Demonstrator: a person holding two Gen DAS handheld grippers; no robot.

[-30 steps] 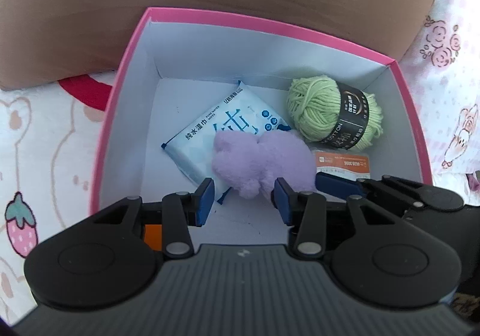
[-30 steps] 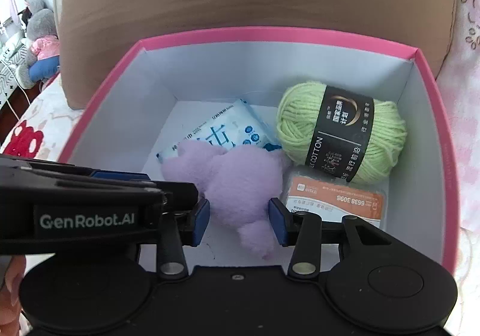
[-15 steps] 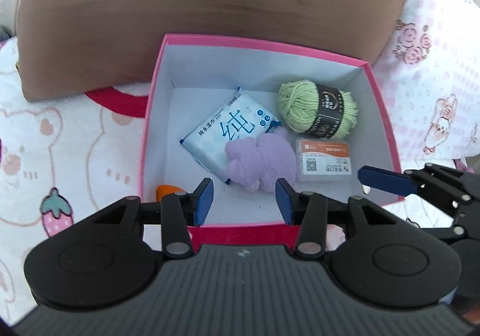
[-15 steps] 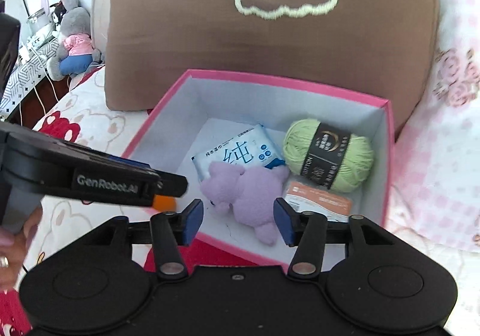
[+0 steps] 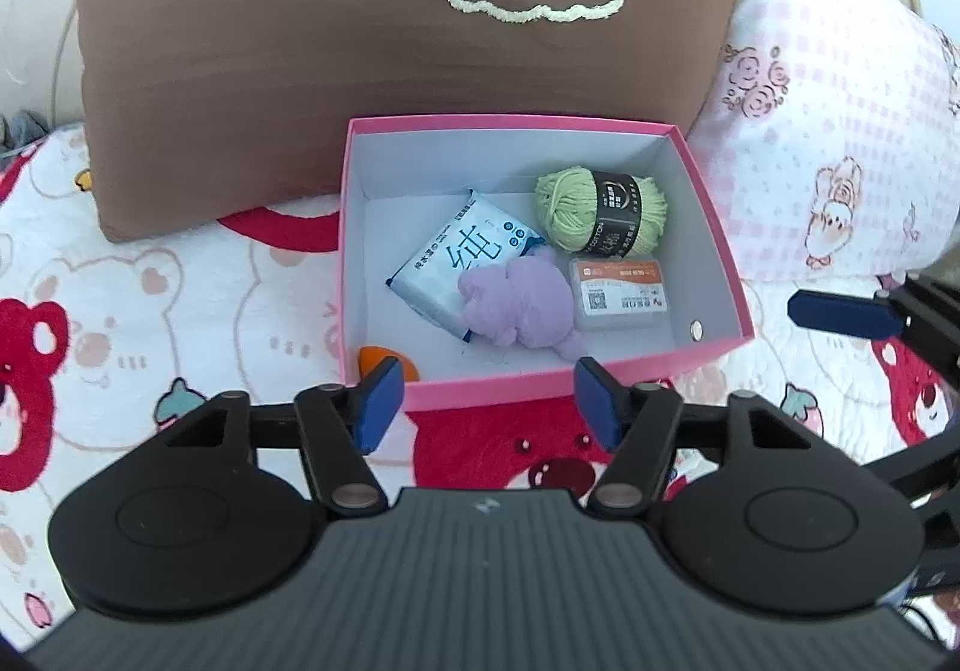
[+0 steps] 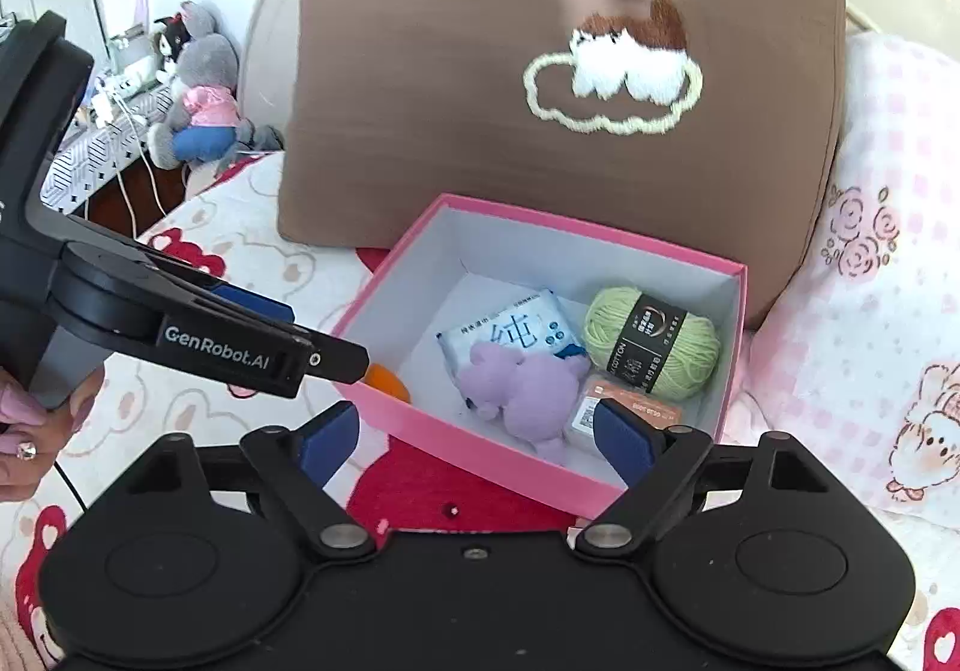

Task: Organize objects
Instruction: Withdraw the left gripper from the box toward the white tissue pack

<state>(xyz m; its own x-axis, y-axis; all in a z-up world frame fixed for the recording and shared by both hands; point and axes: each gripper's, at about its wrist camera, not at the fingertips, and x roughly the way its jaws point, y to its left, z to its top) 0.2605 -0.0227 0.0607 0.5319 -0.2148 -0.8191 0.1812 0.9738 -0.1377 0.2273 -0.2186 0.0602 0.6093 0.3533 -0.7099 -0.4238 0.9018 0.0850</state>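
Pink box [image 5: 708, 245] centre frame, 4 items inside, bare floor lower right. Left gripper [image 5: 489, 401] and right gripper [image 6: 474, 440] both empty, jaws opening, short of the near rim.

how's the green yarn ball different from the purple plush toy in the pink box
The green yarn ball wears a black paper label band; the purple plush toy has none. The yarn ball sits toward the back wall, while the plush toy lies nearer the front, overlapping the wet wipes pack. Both are soft and rest inside the pink box.
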